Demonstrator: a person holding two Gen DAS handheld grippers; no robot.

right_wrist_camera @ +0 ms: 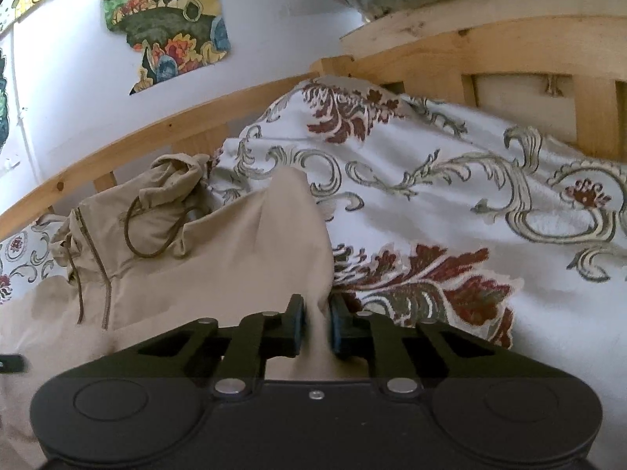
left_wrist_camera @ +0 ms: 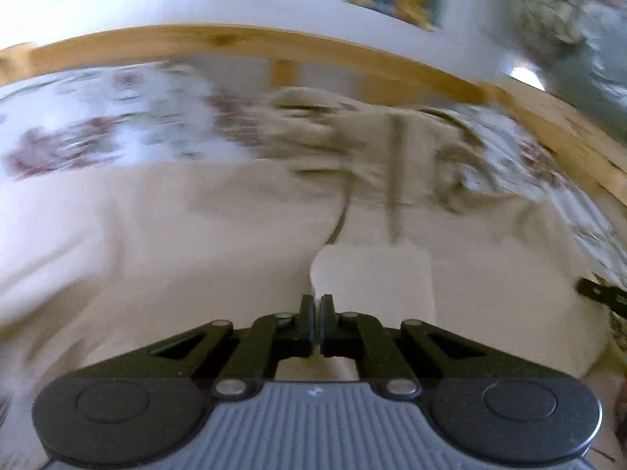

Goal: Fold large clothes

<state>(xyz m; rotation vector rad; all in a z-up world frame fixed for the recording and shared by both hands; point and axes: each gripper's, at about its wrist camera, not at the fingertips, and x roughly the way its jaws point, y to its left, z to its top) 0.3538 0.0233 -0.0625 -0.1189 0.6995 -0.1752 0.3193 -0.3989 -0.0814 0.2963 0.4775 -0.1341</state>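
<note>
A large beige hooded jacket [right_wrist_camera: 164,274] with a zip and a brown drawstring lies spread on a bed, its hood [right_wrist_camera: 176,180] bunched toward the far rail. My right gripper [right_wrist_camera: 316,323] is shut on a raised bunch of the jacket's cloth, which stands up in a peak between the blue pads [right_wrist_camera: 336,329]. In the blurred left wrist view the jacket [left_wrist_camera: 196,243] fills the middle. My left gripper [left_wrist_camera: 316,311] has its pads pressed together over the jacket, and a thin ridge of beige cloth runs right up to its tips.
A white bedcover [right_wrist_camera: 450,203] with red and grey floral scrolls lies under and to the right of the jacket. A wooden bed frame [right_wrist_camera: 490,39] runs along the back and right. Behind it is a white wall with colourful paper pictures [right_wrist_camera: 164,27].
</note>
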